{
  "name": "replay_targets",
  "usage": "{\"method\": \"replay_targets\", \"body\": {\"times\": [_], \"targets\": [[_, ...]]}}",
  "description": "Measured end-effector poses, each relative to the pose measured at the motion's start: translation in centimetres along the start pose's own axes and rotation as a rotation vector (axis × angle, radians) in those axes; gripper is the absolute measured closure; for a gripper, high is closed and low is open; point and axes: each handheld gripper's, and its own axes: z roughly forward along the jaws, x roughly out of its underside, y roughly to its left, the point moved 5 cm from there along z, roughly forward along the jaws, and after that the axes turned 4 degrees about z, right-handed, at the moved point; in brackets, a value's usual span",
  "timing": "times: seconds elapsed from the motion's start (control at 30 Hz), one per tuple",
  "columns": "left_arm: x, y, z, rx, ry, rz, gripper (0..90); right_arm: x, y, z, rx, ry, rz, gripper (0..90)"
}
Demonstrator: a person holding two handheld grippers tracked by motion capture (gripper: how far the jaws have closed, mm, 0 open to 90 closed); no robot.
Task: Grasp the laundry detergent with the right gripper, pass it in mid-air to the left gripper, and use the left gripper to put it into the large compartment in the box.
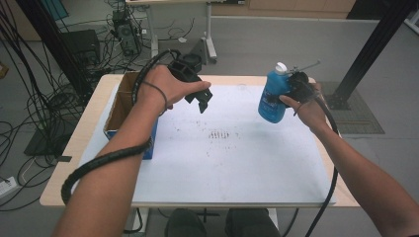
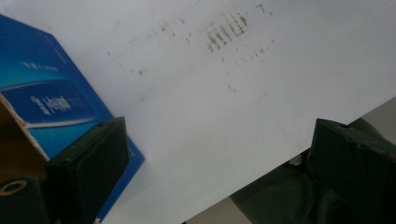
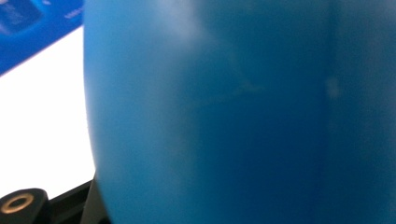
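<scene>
Care is needed where the blue plastic bottle [image 1: 273, 97], likely smooth and slippery, is clamped mid-body by the right gripper [image 1: 292, 88], while the left gripper [image 1: 201, 100] is held empty, its jaws wide apart.

Blue white-capped bottle [image 1: 272, 96], near-upright, aloft over the table's right side

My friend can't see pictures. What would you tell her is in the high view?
A person's right hand-held gripper holds a blue bottle with a white cap above a white table. The left hand-held gripper hangs open near an open cardboard box at the table's left edge.
</scene>
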Motion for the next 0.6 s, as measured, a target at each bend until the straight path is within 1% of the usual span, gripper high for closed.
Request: {"method": "replay_targets", "body": {"times": [0.07, 0.13, 0.17, 0.2, 0.23, 0.27, 0.3, 0.33, 0.37, 0.43, 0.5, 0.53, 0.57, 0.6], "targets": [[-0.1, 0.3, -0.8, 0.003, -0.004, 0.033, 5.6, -0.8, 1.0, -0.2, -0.023, 0.013, -0.009, 44.6], [-0.2, 0.6, -1.3, 0.003, 0.005, 0.046, 5.6, -1.5, 2.1, -0.2, -0.056, 0.032, -0.024, 44.5], [-0.2, 0.8, -1.8, 0.004, 0.014, 0.072, 5.6, -1.9, 3.1, 0.0, -0.082, 0.047, -0.036, 44.5], [-0.2, 0.8, -1.8, 0.004, 0.014, 0.072, 5.5, -1.9, 3.1, 0.0, -0.082, 0.047, -0.036, 44.5], [-0.3, 0.9, -2.0, 0.001, 0.013, 0.088, 5.5, -2.2, 3.7, 0.1, -0.095, 0.055, -0.049, 44.5], [-0.3, 0.9, -2.2, 0.003, 0.016, 0.101, 5.6, -2.7, 4.9, 0.4, -0.119, 0.069, -0.076, 44.4], [-0.4, 1.0, -2.4, 0.005, 0.023, 0.108, 5.6, -2.7, 4.9, 0.4, -0.119, 0.069, -0.076, 44.4], [-0.4, 1.0, -2.6, 0.006, 0.027, 0.121, 5.6, -3.2, 6.3, 0.7, -0.146, 0.082, -0.101, 44.4], [-0.5, 1.0, -2.8, 0.014, 0.032, 0.133, 5.6, -3.2, 6.3, 0.7, -0.146, 0.082, -0.101, 44.4], [-0.7, 1.0, -3.2, 0.029, 0.042, 0.151, 5.6, -3.7, 7.4, 0.9, -0.176, 0.083, -0.125, 44.4], [-0.9, 0.9, -3.7, 0.024, 0.049, 0.178, 5.6, -4.3, 9.0, 1.2, -0.216, 0.086, -0.161, 44.4], [-1.0, 0.9, -4.0, 0.025, 0.049, 0.193, 5.6, -4.5, 9.5, 1.3, -0.229, 0.088, -0.178, 44.4], [-1.1, 0.9, -4.3, 0.027, 0.051, 0.200, 5.6, -4.8, 10.7, 1.5, -0.260, 0.099, -0.205, 44.3], [-1.2, 1.0, -4.6, 0.029, 0.052, 0.204, 5.6, -4.8, 10.7, 1.5, -0.260, 0.099, -0.205, 44.3]]}}
